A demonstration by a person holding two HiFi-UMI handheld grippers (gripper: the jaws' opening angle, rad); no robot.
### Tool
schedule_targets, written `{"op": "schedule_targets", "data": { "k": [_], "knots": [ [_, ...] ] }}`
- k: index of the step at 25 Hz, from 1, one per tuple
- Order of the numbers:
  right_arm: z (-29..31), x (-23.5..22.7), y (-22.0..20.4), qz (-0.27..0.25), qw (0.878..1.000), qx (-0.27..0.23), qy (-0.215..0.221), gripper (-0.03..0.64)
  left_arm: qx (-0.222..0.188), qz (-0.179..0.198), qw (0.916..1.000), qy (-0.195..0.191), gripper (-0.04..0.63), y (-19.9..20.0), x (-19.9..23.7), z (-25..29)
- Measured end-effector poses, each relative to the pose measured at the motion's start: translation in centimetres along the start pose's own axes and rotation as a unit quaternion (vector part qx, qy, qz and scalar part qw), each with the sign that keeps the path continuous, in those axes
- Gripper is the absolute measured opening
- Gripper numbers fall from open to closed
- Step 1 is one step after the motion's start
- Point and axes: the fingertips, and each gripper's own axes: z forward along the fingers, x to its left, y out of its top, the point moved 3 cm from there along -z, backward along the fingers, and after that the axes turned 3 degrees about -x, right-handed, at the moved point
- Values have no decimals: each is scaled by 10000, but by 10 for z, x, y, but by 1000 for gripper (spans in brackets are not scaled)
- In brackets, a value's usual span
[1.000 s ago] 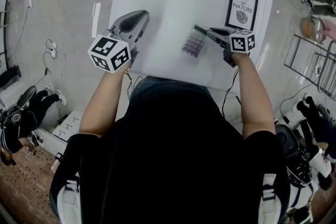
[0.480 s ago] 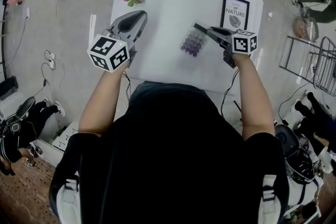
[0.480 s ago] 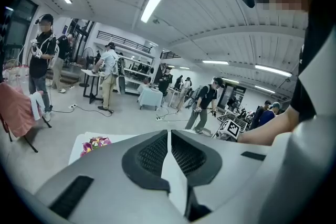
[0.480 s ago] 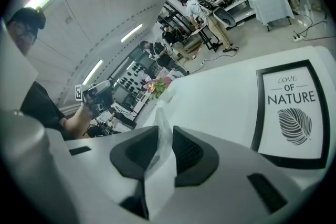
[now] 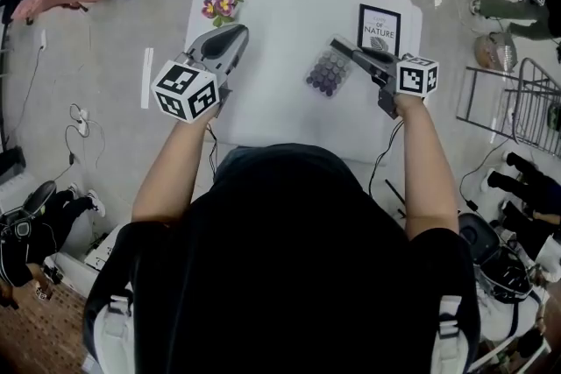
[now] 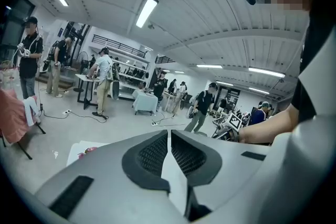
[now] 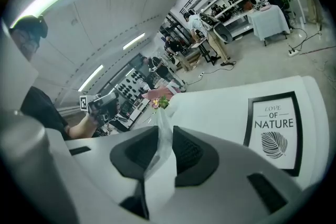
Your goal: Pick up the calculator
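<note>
The calculator (image 5: pixel 327 71), clear-cased with purple keys, hangs above the white table (image 5: pixel 280 105), and my right gripper (image 5: pixel 338 45) is shut on its edge. In the right gripper view the calculator (image 7: pixel 159 140) shows edge-on as a pale translucent slab pinched between the dark pads (image 7: pixel 186 153). My left gripper (image 5: pixel 233 34) hovers over the table's left side, jaws shut with nothing in them. In the left gripper view the left gripper (image 6: pixel 169 137) shows its pads (image 6: pixel 152 155) meeting, and beyond it the person's other arm.
A small pot of pink and yellow flowers (image 5: pixel 222 1) stands at the table's far left corner. A framed "Love of Nature" print (image 5: pixel 379 29) lies at the far right, large in the right gripper view (image 7: pixel 273 128). People stand around on the floor; a metal rack (image 5: pixel 526 105) is at right.
Both grippers have risen from the table, the right one more, carrying the calculator up with it. The table looks smaller and farther below.
</note>
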Motion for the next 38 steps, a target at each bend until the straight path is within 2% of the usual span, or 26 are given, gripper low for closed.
{"op": "schedule_targets", "data": {
  "k": [14, 23, 38],
  "knots": [
    [-66, 40, 4, -98, 9973, -701, -212, 100, -98, 286, 9994, -152, 40, 18, -25, -31],
    [-90, 52, -16, 56, 9939, -1069, -268, 100, -111, 370, 9989, -254, 38, 19, -38, -41],
    [-110, 64, -34, 141, 9900, -1355, -358, 100, -96, 464, 9977, -491, 38, 22, -57, -41]
  ]
}}
